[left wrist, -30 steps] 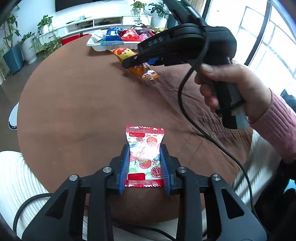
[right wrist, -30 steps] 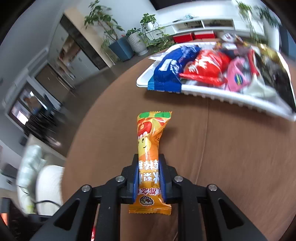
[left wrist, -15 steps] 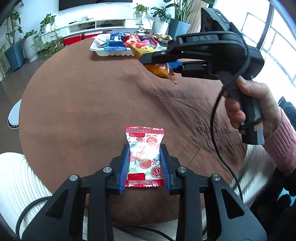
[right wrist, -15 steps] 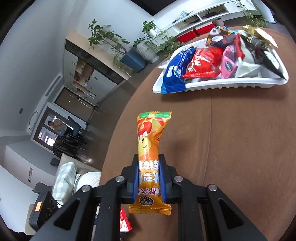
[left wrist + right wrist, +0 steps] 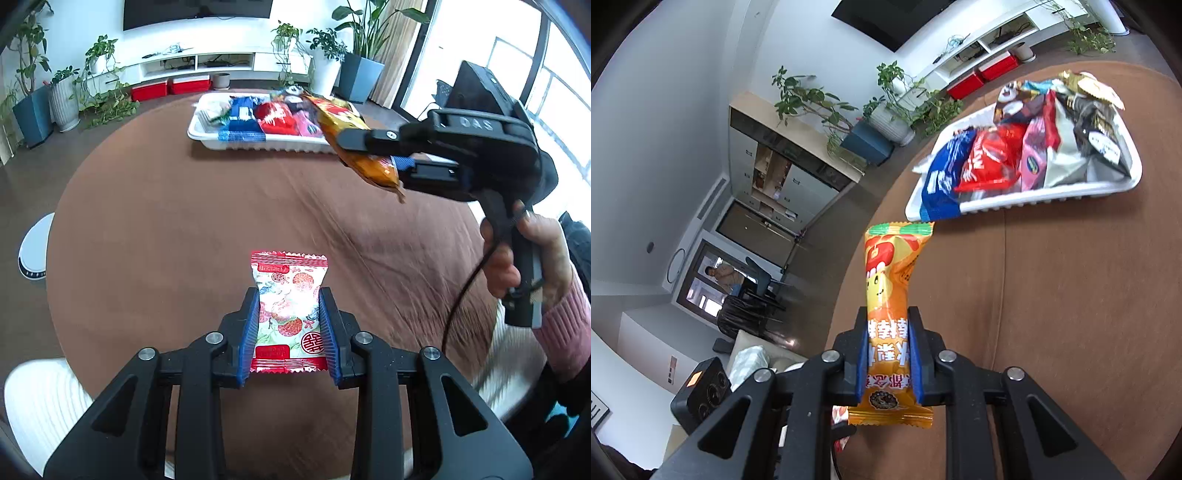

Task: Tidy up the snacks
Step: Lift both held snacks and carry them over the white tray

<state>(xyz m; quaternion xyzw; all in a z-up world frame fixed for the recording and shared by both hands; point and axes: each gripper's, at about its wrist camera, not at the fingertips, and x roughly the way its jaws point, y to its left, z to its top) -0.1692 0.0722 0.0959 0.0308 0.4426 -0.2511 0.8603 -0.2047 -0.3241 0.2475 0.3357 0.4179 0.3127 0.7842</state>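
Observation:
My left gripper (image 5: pixel 289 306) is shut on a red and white flowered snack packet (image 5: pixel 288 308), held above the brown tablecloth (image 5: pixel 184 221). My right gripper (image 5: pixel 887 325) is shut on a long orange snack packet (image 5: pixel 891 295), lifted off the table and tilted. In the left wrist view that orange snack packet (image 5: pixel 354 147) hangs in the right gripper (image 5: pixel 349 142) just in front of the white tray (image 5: pixel 258 142). The white tray (image 5: pixel 1052 194) at the table's far side holds several wrapped snacks, blue, red, pink and black.
A hand in a pink sleeve (image 5: pixel 561 325) holds the right gripper's handle, with a black cable (image 5: pixel 461 295) hanging from it. The round table's edge (image 5: pixel 59 206) drops to the floor at left. Potted plants and a low white shelf stand beyond.
The right gripper has lifted the orange packet off the cloth and carried it toward the tray while rolling. The left gripper has risen a little with the flowered packet still gripped.

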